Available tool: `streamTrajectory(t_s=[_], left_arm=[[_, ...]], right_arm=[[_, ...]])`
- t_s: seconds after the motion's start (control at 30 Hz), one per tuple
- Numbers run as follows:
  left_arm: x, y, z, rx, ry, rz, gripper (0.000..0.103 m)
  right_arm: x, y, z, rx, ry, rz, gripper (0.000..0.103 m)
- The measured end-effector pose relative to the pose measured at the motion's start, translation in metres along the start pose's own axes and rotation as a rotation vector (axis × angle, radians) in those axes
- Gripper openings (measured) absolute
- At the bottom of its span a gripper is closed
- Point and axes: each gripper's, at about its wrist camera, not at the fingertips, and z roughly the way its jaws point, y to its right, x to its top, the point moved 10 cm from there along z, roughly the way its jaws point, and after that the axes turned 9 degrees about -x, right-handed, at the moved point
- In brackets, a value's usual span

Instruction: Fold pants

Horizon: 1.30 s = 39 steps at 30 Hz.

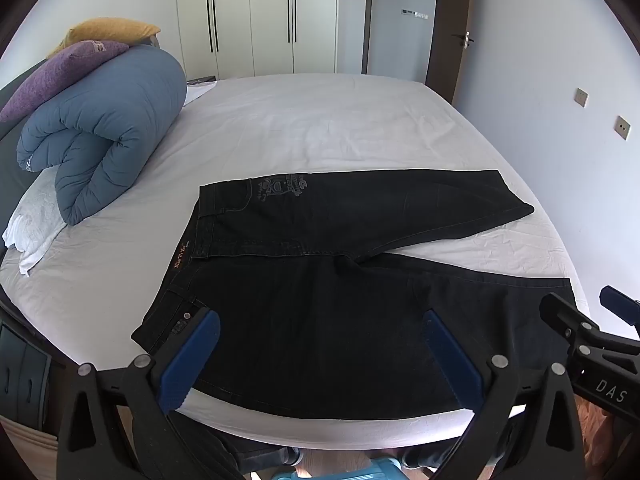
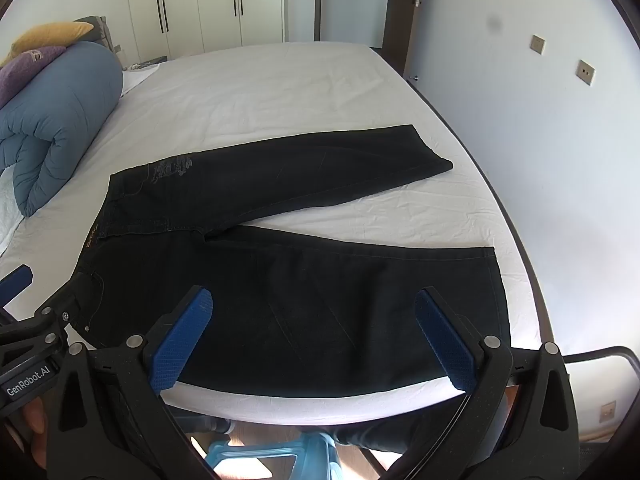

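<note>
Pants [image 1: 320, 320] lie spread flat on the bed [image 1: 320, 120], black denim, front side up, with the waistband toward the left and the two legs running off to the right in an open V. Nothing is folded yet: the far leg [image 2: 320, 160] and the near leg [image 2: 380, 280] lie apart, white sheet showing between them from the crotch out to the hems, and no layer is doubled over another. By my reading the task is at its very start, with laying-out done (the cloth looks fairly smooth) and every fold still to make: leg over leg first, most likely, then the length taken in.

Left tool [image 1: 320, 356] hovers over the near edge of the pants toward the waistband, its blue pads spread wide and holding nothing. Right tool [image 2: 312, 340] hangs over the near leg, likewise wide open and empty. Whether either touches the cloth I cannot tell.

Beyond the pants, a rolled blue duvet [image 1: 100, 136] sits at the left of the bed with a purple pillow [image 1: 60, 72] and a yellow one [image 1: 108, 30] on it, well apart from the work.
</note>
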Motion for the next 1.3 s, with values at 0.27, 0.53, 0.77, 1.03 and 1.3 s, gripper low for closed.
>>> streamTrajectory(t_s=[0.27, 0.53, 0.77, 1.03, 1.3], left_arm=[[0.0, 0.0, 0.0, 0.001, 0.001, 0.003, 0.103], [0.0, 0.0, 0.0, 0.004, 0.0, 0.004, 0.103], [0.0, -0.001, 0.0, 0.006, -0.002, 0.003, 0.103], [-0.004, -0.001, 0.001, 0.007, -0.008, 0.001, 0.103], [-0.009, -0.008, 0.011, 0.027, -0.016, 0.02, 0.103]], right_arm=[[0.0, 0.0, 0.001, 0.001, -0.001, -0.001, 0.103], [0.001, 0.0, 0.001, 0.001, -0.001, 0.0, 0.103], [-0.002, -0.003, 0.003, 0.002, -0.004, -0.003, 0.103], [-0.005, -0.006, 0.006, 0.003, -0.008, -0.003, 0.103], [-0.011, -0.009, 0.013, 0.01, -0.021, -0.006, 0.103]])
